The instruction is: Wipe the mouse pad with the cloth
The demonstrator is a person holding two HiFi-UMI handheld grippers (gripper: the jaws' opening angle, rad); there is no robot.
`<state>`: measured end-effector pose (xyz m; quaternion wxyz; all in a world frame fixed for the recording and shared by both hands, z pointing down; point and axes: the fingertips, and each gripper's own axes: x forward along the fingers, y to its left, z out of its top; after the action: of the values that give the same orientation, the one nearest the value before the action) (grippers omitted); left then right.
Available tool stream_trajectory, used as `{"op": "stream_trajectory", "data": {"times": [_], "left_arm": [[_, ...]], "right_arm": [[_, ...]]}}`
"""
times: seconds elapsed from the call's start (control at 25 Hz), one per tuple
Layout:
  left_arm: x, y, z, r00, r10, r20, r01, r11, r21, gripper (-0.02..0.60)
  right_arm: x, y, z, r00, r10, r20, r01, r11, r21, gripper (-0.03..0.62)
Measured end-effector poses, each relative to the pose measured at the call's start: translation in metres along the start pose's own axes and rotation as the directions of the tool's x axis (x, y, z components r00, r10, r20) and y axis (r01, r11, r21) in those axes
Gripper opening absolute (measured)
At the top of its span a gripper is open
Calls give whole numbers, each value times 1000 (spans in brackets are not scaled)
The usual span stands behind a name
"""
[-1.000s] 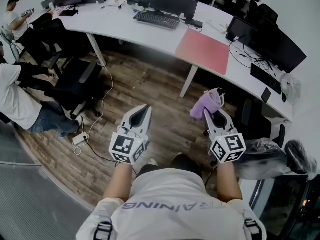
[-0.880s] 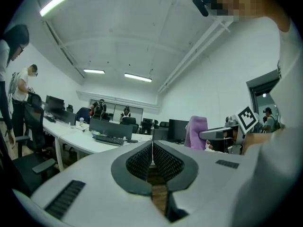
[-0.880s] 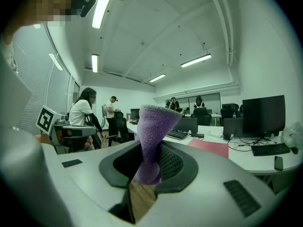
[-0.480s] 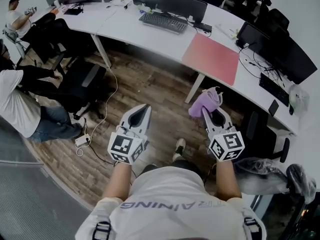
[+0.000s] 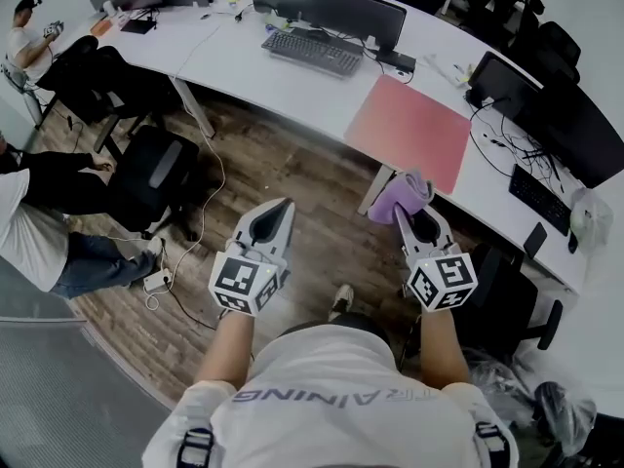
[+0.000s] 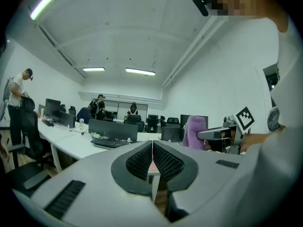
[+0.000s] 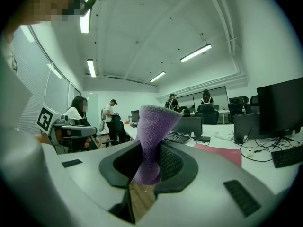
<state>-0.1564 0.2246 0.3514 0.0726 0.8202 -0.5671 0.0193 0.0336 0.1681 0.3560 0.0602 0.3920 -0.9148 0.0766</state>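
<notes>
1. No wiping yet, by my read. The person stands on the floor (image 5: pixel 292 178), short of the table (image 5: pixel 283 81), with both grippers held over the floor. The whole wipe is left to do.
2. The room is an open office with ceiling strip lights and other people at the desks beyond. One person (image 5: pixel 39 232) sits at the left edge.
3. The table is a long white curve carrying a monitor (image 5: pixel 327 3) and a keyboard (image 5: pixel 312 52).
4. The pad (image 5: pixel 409 130), a big pink sheet, lies flat and bare at the table's near edge, just right of the keyboard.
5. The right gripper (image 5: pixel 413 214) has its fingers clamped on the cloth (image 5: pixel 400 196). The purple cloth stands up out of them, near the pad but not touching it.
6. The left gripper (image 5: pixel 283 208) has its fingers pressed together on nothing.
</notes>
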Motion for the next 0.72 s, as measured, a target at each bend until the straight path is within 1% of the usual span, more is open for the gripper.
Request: {"op": "stream_trajectory", "data": {"times": [0.2,0.4,0.52,0.72], "left_arm": [[63,-7,8,1000,9,4,-9,1000,-7,32],[115,-14,7,1000,16,-2,-16,1000,-5,32],[143,-22,4,1000,-7,-16,6,1000,-7,32],[184,-24,3,998,-50,-28,50,999,-7,32]], "right_arm": [[19,-61,7,1000,1,-3,-1,1000,3,103],[33,-113,0,1000,5,-22,-5,1000,4,103],[36,-143,-2,999,-16,-28,17,1000,13,103],[42,-174,-5,998,-54,-32,55,998,27,103]]}}
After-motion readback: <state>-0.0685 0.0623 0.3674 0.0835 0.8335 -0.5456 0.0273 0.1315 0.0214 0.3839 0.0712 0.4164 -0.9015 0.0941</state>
